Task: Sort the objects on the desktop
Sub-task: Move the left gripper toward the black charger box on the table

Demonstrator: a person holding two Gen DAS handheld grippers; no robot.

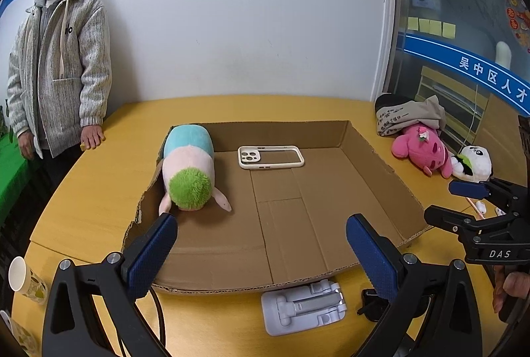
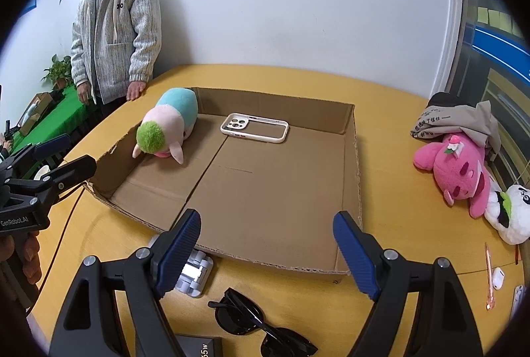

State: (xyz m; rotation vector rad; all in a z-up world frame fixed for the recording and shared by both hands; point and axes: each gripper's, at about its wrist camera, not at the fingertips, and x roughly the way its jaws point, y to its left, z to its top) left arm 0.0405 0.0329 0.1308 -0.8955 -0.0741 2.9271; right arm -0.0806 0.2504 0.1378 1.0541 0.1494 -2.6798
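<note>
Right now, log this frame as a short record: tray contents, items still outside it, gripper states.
tray: shallow cardboard tray
in tray: pastel plush toy, phone case
outside, right: pink plush, panda plush
outside, near edge: sunglasses, white phone stand
left gripper: open, empty
right gripper: open, empty

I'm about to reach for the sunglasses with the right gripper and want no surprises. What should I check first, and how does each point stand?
1. Right gripper open, nothing between the jaws: ok.
2. Sunglasses free on the table, nothing lying on them: ok.
3. Free floor in the cardboard tray, beside the plush toy and phone case: ok.
4. Left gripper open, off to the side: ok.
5. White phone stand near the sunglasses, touching or apart: cannot tell.
</note>
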